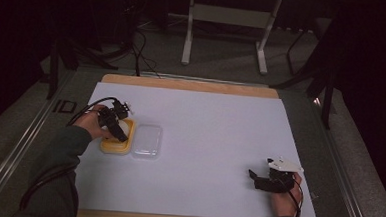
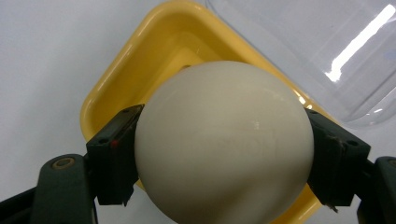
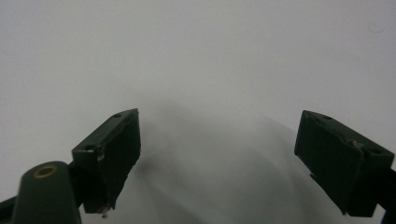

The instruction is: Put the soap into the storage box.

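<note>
A cream-white ball (image 2: 224, 144) sits between the two black jaws of my left gripper (image 2: 224, 156), which is shut on it just above a yellow tray (image 2: 126, 74). In the high view the left gripper (image 1: 116, 126) hovers over that yellow tray (image 1: 110, 146) at the sheet's left side, with the ball (image 1: 124, 128) showing pale under it. A clear plastic lid (image 1: 147, 141) lies flat right beside the tray, and its glossy corner (image 2: 327, 51) shows in the left gripper view. My right gripper (image 1: 255, 178) rests low at the front right, open, jaws (image 3: 219, 163) spread over bare white sheet.
A white sheet (image 1: 204, 134) covers a wooden board (image 1: 182, 83) on the table. Cables and a white stand's legs (image 1: 225, 35) lie on the floor beyond the far edge. A dark chair base stands at the far right.
</note>
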